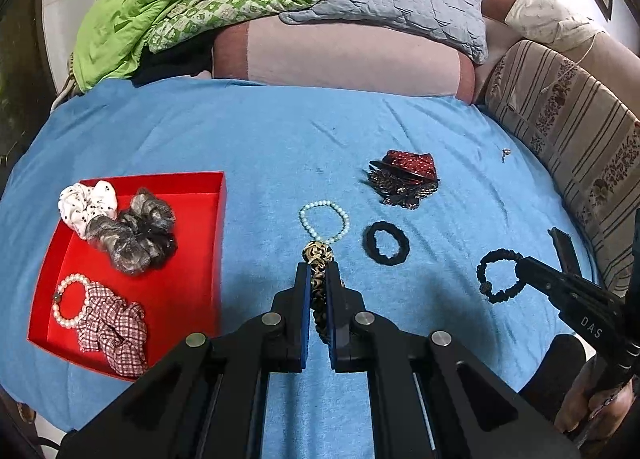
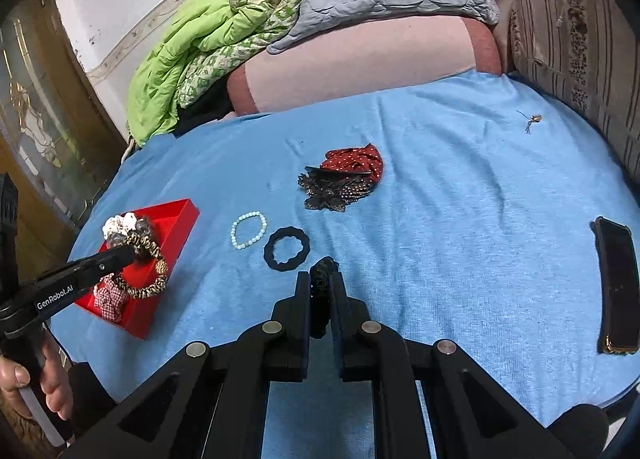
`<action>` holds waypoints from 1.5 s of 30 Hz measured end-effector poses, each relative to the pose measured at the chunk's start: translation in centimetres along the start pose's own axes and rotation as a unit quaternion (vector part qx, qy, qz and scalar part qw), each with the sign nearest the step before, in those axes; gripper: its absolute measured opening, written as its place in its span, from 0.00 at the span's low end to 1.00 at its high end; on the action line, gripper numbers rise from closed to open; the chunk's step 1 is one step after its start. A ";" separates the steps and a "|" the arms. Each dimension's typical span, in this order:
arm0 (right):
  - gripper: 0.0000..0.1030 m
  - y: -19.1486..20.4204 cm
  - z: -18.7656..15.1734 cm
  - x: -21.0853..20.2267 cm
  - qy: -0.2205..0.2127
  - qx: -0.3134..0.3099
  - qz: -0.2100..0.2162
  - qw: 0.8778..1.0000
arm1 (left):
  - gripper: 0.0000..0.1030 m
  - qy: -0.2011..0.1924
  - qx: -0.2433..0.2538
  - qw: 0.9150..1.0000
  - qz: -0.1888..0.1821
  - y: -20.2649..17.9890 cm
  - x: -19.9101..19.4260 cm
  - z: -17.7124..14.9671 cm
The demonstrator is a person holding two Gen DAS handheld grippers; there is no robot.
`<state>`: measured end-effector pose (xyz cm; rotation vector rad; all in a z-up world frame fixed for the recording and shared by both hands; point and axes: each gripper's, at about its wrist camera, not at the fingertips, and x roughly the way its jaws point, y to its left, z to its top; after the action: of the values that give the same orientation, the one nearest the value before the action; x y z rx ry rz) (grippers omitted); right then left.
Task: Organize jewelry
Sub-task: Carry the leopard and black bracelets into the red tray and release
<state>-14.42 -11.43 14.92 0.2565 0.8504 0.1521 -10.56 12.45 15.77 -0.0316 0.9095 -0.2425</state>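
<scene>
My left gripper is shut on a leopard-print scrunchie, held above the blue cloth; in the right wrist view the scrunchie hangs over the red box. My right gripper is shut on a thin black scrunchie, which shows as a ring in the left wrist view. The red box holds a white scrunchie, a grey one, a checked one and a pearl bracelet. On the cloth lie a pale bead bracelet and a black hair tie.
A red dotted and black lace hair piece lies farther back on the cloth. A phone lies at the right. A small charm lies near the striped cushion. Pillows and a green quilt are piled behind.
</scene>
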 end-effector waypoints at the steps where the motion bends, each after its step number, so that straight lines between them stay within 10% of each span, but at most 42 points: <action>1: 0.10 0.2 0.0 0.1 0.002 -0.002 0.001 1.000 | 0.06 -0.001 -0.001 1.000 0.002 0.2 -0.1 -0.1; 15: 0.10 6.6 0.2 2.7 0.036 -0.073 0.031 0.996 | 0.06 -0.025 -0.085 0.993 0.080 11.0 -3.4 -1.9; 25: 0.10 17.2 1.8 6.4 0.072 -0.161 0.126 0.976 | 0.06 -0.039 -0.140 0.976 0.161 20.5 -6.3 -3.5; 35: 0.10 27.0 1.2 11.7 0.113 -0.224 0.183 0.950 | 0.06 -0.030 -0.160 0.979 0.120 24.7 -2.0 -1.2; 45: 0.10 27.7 -0.9 18.8 0.176 -0.208 0.158 0.949 | 0.06 0.020 -0.162 0.980 0.117 27.1 5.4 1.4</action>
<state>-3.68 19.66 8.59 -0.0378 1.1032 0.6866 -0.99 37.48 8.87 -0.2202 0.9770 0.1253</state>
